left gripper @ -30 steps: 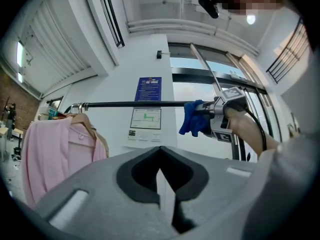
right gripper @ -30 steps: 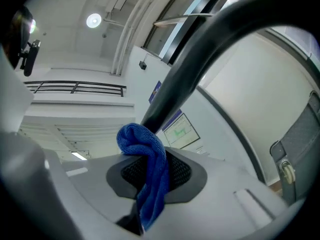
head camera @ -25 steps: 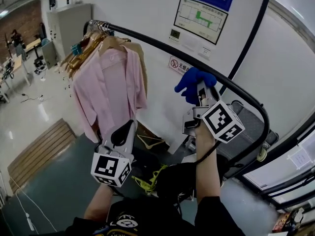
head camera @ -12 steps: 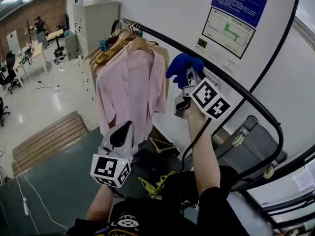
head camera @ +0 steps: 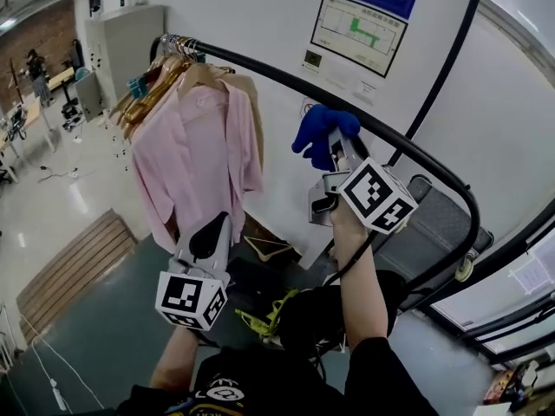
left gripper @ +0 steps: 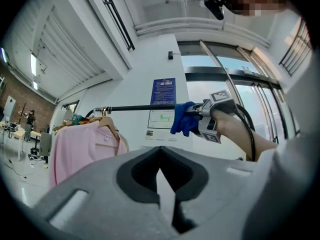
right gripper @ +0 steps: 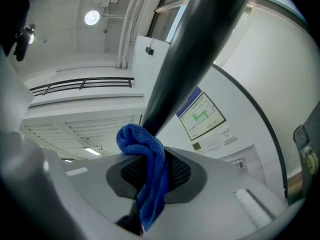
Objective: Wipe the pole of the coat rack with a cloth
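The coat rack's black pole runs from the upper left and bends down at the right. A blue cloth is pressed against it near the middle, and my right gripper is shut on the cloth. In the right gripper view the cloth hangs between the jaws and touches the pole. My left gripper is low at the left, shut with nothing in it, well below the pole. From the left gripper view I see the pole and the cloth far ahead.
A pink shirt and several wooden hangers hang at the pole's left end. Posters are on the white wall behind. A dark case stands under the pole's right bend. A wooden bench lies on the floor at the left.
The cloth and my right gripper have slid along the pole towards the left, closer to the hanging clothes, while my head view swung. The left gripper has stayed low.
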Demonstrator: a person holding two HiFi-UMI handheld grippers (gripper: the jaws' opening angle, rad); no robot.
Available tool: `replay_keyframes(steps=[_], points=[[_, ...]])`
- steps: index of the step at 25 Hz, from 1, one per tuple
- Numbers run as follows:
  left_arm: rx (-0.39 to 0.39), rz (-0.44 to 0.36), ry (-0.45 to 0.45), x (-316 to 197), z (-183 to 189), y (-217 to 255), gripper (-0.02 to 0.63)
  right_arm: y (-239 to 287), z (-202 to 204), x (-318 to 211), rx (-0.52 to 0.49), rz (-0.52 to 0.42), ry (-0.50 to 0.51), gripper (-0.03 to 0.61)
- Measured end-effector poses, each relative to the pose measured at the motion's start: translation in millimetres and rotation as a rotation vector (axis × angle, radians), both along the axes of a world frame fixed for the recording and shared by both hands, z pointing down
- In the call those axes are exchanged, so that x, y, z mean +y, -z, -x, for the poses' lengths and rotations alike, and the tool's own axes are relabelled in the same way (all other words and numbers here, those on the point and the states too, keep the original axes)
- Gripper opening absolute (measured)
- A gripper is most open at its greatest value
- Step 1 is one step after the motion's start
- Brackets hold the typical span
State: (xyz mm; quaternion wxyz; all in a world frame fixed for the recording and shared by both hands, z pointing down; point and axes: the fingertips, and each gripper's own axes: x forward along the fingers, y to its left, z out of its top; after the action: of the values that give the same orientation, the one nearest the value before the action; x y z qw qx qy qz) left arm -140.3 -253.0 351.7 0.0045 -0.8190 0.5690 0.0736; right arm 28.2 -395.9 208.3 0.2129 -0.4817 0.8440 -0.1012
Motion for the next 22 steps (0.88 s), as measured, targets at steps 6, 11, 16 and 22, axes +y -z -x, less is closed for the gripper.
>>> replay_keyframes(steps=[6, 11, 16, 22], points=[[-0.008, -0.012, -0.115, -5.5, -51.4, 3.6, 0.005, 3.2, -77.6, 47.0, -0.003, -0.038, -0.104, 0.064], [-0.013, -0.013, -0.196, -3.3, -90.0, 3.4, 0.005, 5.1, -135.4, 83.4, -0.038, -0.058, -0.184, 0.064], [-0.024, -0.003, -0.228, -0.5, -109.8, -0.2, 0.005, 9.6, -169.0, 106.5, -0.069, -0.079, -0.207, 0.064], [-0.029, 0.000, -0.198, 5.1, -107.1, -2.4, 0.005, 6.1, -166.3, 98.7, -0.097, -0.068, -0.188, 0.063]])
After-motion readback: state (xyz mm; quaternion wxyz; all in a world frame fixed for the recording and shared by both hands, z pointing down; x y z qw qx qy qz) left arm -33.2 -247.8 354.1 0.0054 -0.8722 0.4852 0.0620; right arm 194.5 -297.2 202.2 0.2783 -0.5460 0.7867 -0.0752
